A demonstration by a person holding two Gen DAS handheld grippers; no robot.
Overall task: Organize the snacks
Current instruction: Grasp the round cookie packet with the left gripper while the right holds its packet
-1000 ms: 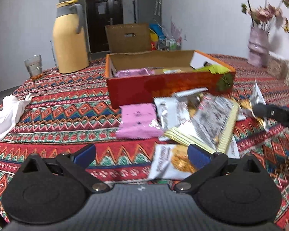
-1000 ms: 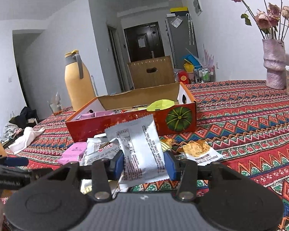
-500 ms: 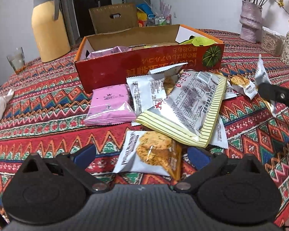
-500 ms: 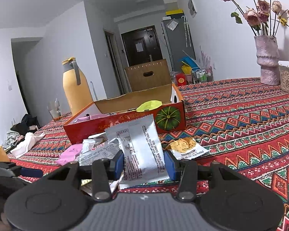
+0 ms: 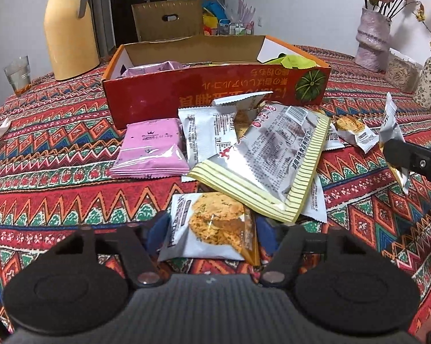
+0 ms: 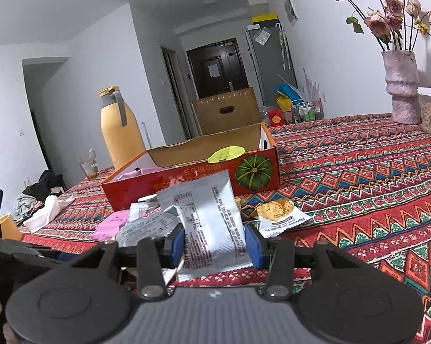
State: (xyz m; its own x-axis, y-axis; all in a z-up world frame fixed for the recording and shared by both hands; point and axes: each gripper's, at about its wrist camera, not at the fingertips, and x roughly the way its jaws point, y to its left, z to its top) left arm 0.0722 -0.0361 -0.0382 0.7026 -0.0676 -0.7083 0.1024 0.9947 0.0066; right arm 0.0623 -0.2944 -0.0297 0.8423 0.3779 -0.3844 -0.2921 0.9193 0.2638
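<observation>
Your left tongs (image 5: 209,232) have just been closing and now pinch the cookie packet (image 5: 212,226) lying on the bench (image 5: 57,189), near edge of the snack pile. Your right tongs (image 6: 214,243) are clenched on a grey wrapper (image 6: 209,223), held upright just above the cloth. The red box (image 5: 215,91) sits beyond the pile, a pink pack (image 5: 152,149) at its left, a striped bag (image 5: 267,166) in the middle

snack packets (image 5: 258,154) before box (image 5: 215,97), on table (image 5: 57,154)
</observation>
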